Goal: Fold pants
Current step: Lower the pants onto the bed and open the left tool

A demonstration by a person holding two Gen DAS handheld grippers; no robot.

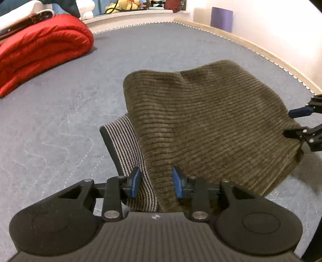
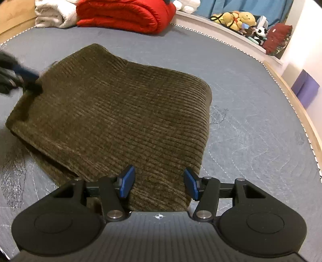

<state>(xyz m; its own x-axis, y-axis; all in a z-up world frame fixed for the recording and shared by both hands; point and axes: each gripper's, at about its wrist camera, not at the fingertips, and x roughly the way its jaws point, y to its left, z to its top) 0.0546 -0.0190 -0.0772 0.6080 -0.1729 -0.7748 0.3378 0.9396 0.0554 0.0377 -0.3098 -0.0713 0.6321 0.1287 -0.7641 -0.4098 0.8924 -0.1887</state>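
**A:** What am I looking at, biggest things first?

**B:** I see the grey-blue quilted mattress of the bed (image 2: 251, 125) spread out ahead of both grippers. A red rolled quilt (image 2: 128, 14) sits far ahead of my right gripper, near the bed's far edge. The olive-brown corduroy pants (image 2: 120, 112) lie folded into a thick, roughly square stack directly ahead of that gripper and reach under its fingers.

**A:** And the grippers?

**B:** My left gripper (image 1: 156, 182) has its blue pads parted by a moderate gap, straddling the near edge of the pants where a black-and-white striped waistband (image 1: 124, 145) pokes out. It holds nothing that I can see. My right gripper (image 2: 159, 184) stands wide and holds nothing, over the near corner.

**A:** How far along are we?

**B:** I'd judge nearly done. The pants already lie doubled over in several layers. What seems left is tidying: the striped waistband sticks out to the left of my left gripper, and the top layer has a ridge at its far edge.
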